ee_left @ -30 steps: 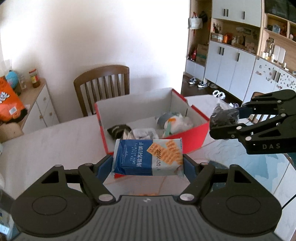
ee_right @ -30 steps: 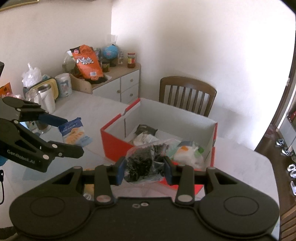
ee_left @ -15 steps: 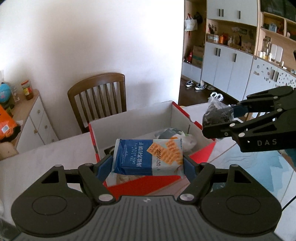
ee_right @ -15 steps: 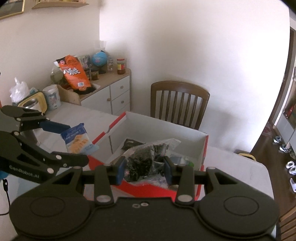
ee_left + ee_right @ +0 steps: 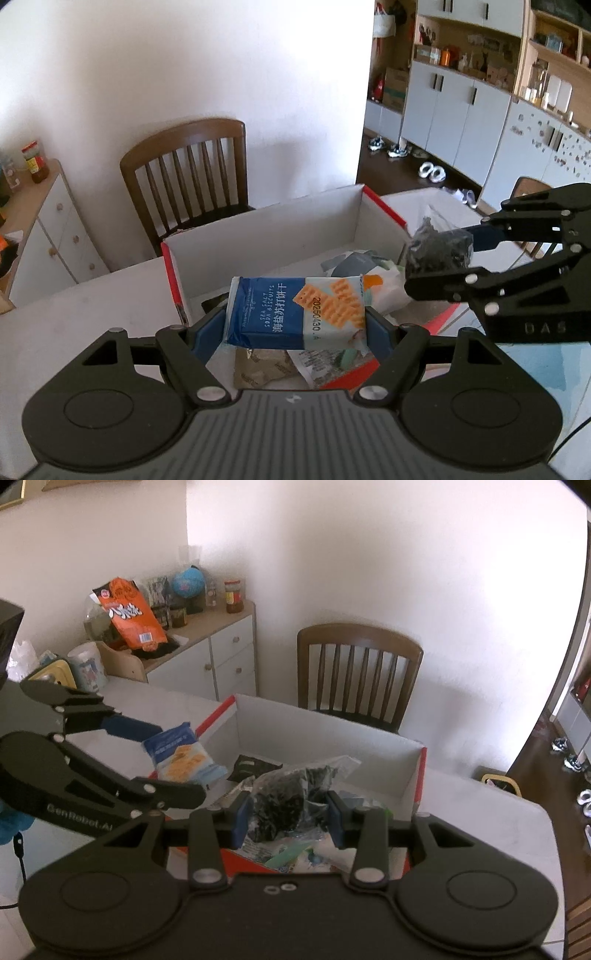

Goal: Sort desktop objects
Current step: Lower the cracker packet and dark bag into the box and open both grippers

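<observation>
My left gripper (image 5: pixel 295 325) is shut on a blue and white soda biscuit packet (image 5: pixel 295 314) and holds it over the near part of a red box (image 5: pixel 173 273) with a white inside. That packet (image 5: pixel 181 757) also shows in the right wrist view, over the box's left wall (image 5: pixel 218 716). My right gripper (image 5: pixel 288 814) is shut on a clear bag of dark stuff (image 5: pixel 291 797), hanging above the box's inside; in the left wrist view the bag (image 5: pixel 439 251) sits at the right. Several snack packets (image 5: pixel 354 266) lie in the box.
A wooden chair (image 5: pixel 358 672) stands behind the table (image 5: pixel 480 812). A white sideboard (image 5: pixel 207 661) at the left carries an orange bag (image 5: pixel 129 616), a globe and jars. Cupboards (image 5: pixel 461 107) and shoes on the floor lie to the right.
Both grippers have moved forward with their loads, from short of the box's near wall to over the box. Their grips are unchanged.
</observation>
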Tool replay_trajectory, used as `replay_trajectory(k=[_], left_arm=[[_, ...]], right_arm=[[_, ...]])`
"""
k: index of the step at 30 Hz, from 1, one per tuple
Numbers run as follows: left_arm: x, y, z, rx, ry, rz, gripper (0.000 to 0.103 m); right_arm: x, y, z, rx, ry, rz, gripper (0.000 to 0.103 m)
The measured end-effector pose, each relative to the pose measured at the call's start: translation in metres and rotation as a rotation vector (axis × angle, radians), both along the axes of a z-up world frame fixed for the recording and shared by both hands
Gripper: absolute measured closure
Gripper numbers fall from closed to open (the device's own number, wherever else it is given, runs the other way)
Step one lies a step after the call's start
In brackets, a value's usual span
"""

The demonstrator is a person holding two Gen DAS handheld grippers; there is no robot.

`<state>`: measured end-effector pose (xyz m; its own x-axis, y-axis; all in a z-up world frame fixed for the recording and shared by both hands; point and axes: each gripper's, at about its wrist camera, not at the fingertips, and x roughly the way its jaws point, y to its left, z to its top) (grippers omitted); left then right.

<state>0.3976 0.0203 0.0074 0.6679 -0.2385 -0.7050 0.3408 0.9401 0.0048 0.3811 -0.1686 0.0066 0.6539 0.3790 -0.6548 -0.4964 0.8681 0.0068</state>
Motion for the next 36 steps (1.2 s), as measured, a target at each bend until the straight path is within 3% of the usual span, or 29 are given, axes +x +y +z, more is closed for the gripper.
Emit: replay_trajectory(k=[5,13,36], left_arm=[[0.022,-0.001,-0.011,0.037,0.021,0.008,0.024],[0.054,0.002,-0.026,0.029,0.068,0.025,0.024],[0.092,-0.006,-0.069,0.050,0.130,0.028,0.024]], right_arm=[[0.010,0.004,-0.014,-0.016,0.026,0.004,0.062],[0.027,0.008,-0.035,-0.024,0.074,-0.011,0.062],[0.049,0.021,-0.077,-0.028,0.169,-0.003,0.062]])
